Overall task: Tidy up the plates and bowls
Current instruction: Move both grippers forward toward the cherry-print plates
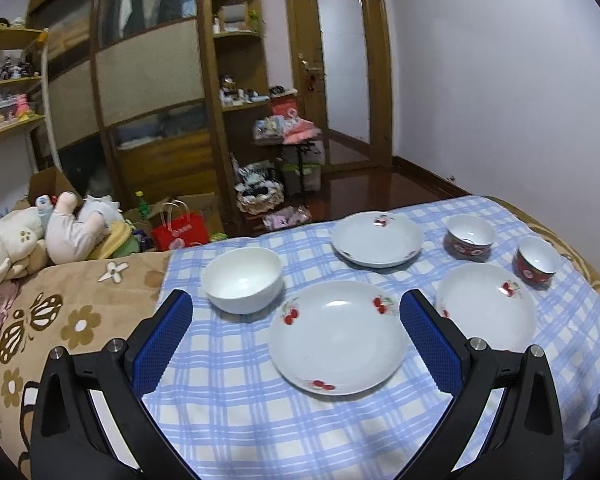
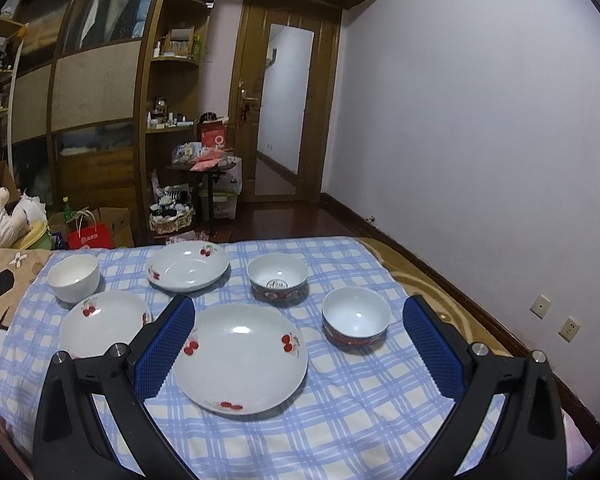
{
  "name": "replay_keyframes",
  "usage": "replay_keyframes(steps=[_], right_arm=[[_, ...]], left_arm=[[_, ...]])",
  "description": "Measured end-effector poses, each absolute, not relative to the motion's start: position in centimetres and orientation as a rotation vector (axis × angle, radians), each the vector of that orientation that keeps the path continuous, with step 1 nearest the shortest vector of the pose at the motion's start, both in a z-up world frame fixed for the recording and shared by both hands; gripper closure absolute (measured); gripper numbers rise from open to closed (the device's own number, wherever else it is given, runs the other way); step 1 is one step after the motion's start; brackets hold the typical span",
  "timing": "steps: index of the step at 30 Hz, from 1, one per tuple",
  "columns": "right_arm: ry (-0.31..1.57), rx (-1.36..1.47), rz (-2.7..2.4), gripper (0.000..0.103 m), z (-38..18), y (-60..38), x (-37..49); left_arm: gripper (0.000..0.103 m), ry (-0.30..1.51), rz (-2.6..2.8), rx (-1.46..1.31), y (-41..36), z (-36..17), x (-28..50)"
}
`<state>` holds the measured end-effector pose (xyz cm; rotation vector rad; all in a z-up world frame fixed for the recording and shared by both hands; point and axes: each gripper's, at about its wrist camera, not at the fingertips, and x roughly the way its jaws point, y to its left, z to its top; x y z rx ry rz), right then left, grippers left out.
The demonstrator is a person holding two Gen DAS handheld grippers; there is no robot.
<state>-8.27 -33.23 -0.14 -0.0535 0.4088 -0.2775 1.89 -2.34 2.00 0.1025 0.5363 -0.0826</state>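
On the checked cloth [image 1: 228,420], a white cherry-printed plate [image 1: 338,336] lies between the wide, empty left tongs [image 1: 296,300]; right tongs [image 2: 298,304] equally wide.

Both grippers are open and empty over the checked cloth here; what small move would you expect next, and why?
Probably the left gripper lowers to the near rim of the plate lying between its fingers. All three cherry plates lie apart, unstacked, and this one is nearest. The right gripper is also open over another plate, so either could start.
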Motion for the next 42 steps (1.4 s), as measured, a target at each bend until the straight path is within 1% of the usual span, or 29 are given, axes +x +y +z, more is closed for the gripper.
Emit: replay_keyframes(steps=[8, 12, 15, 20, 24, 29, 33, 42], right_arm=[[0.441, -0.001, -0.332, 0.000, -0.2, -34.6, -6.1], [0.531, 0.057, -0.292, 0.000, -0.3, -35.4, -4.7], [0.532, 0.068, -0.297, 0.000, -0.8, -35.7, -4.3], [0.525, 0.053, -0.332, 0.000, -1.0, -35.9, -3.5], [0.528, 0.065, -0.356, 0.000, -1.1, -36.5, -2.5], [0.556, 0.082, -0.371, 0.000, -2.0, -37.9, -1.2], [0.583, 0.114, -0.380, 0.000, -3.1, -38.8, -0.7], [0.640, 0.194, -0.393, 0.000, -5.3, -40.7, 0.7]], left_arm=[[0.001, 0.597, -0.165, 0.088, -5.4, 3.0, 4.5], [0.001, 0.609, -0.202, 0.121, -7.7, 3.1, 5.9], [0.001, 0.635, -0.245, 0.149, -9.7, 2.8, 7.0], [0.001, 0.625, -0.255, 0.215, -12.8, 2.3, 8.3], [0.001, 0.613, -0.277, 0.268, -15.4, 1.6, 9.3], [0.001, 0.606, -0.279, 0.263, -17.6, 0.9, 10.9], [0.001, 0.672, -0.316, 0.290, -19.2, -0.4, 12.6], [0.001, 0.743, -0.320, 0.337, -21.3, -3.6, 14.1]])
